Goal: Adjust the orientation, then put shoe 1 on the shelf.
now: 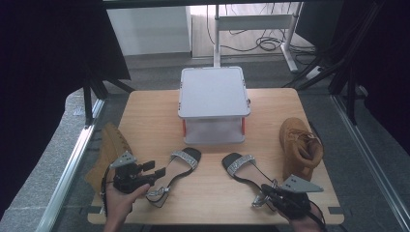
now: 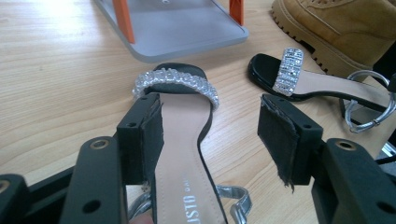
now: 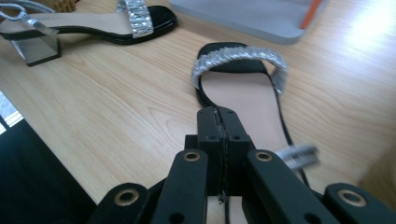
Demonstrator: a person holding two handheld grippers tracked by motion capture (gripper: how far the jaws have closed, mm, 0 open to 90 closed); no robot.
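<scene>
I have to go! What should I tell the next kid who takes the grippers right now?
Left gripper: open, over the left sandal, not gripping.
Right gripper: shut at the right sandal's heel end; whether it pinches the strap is unclear.
Both sandals lie on the table before the shelf, with a boot at each side.
Done: nothing shelved yet.
Left: probably shelving the shoes.

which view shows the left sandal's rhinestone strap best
The left gripper view: the left sandal's rhinestone strap sits close and sharp beyond the open left gripper. The high view shows it small; the right gripper view shows it far off at the top.
</scene>
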